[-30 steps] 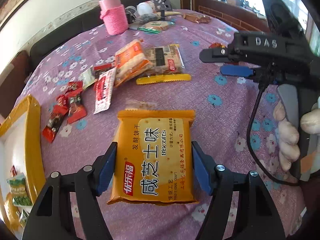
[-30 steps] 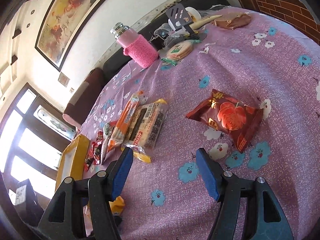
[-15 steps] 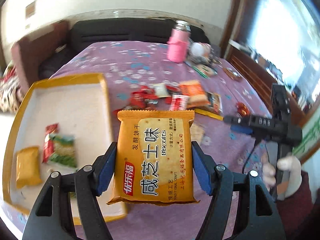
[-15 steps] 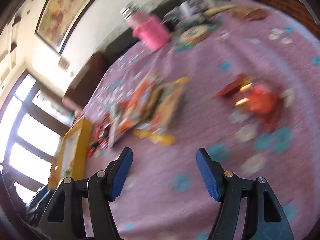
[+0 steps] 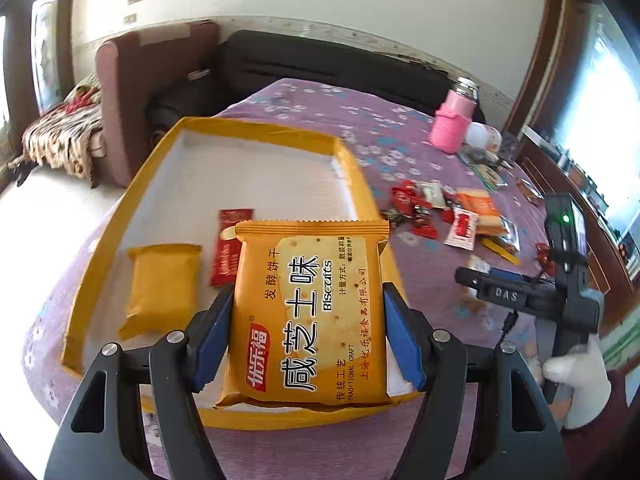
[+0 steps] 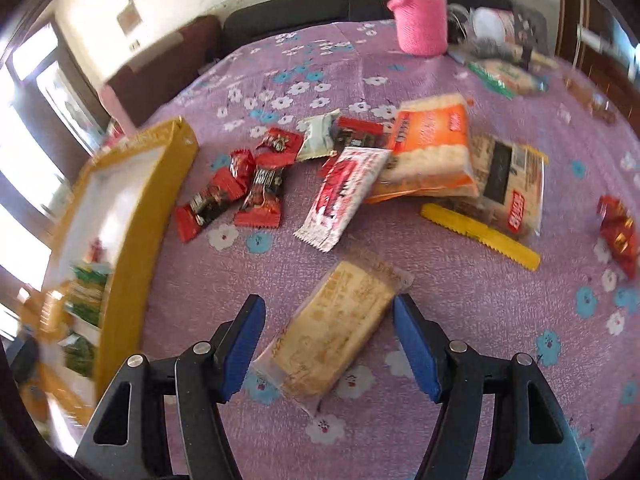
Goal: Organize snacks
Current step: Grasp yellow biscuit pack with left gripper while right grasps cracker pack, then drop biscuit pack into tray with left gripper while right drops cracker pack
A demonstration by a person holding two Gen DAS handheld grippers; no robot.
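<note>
My left gripper (image 5: 306, 336) is shut on an orange biscuit pack (image 5: 308, 312), held above the near part of the yellow-rimmed white tray (image 5: 256, 128). A small orange packet (image 5: 162, 286) and a red stick packet (image 5: 230, 252) lie in that tray. My right gripper (image 6: 330, 346) is open above the purple tablecloth, and a pale clear-wrapped biscuit pack (image 6: 334, 334) lies on the cloth between its fingers, apart from both pads. In the left wrist view the right gripper (image 5: 466, 276) hangs at the right, held by a gloved hand (image 5: 580, 376).
Loose snacks lie in a heap on the cloth: red candy packets (image 6: 240, 184), a white-red wrapper (image 6: 342, 196), an orange cracker bag (image 6: 430, 152), a clear bag with a yellow edge (image 6: 504, 184), a red pouch (image 6: 618, 232). A pink-sleeved bottle (image 6: 420, 16) stands at the back. The tray's rim (image 6: 144, 216) is at the left.
The left gripper carried the orange biscuit pack from the cloth leftward over the tray. The right gripper swung left from beside the red pouch to above the pale biscuit pack.
</note>
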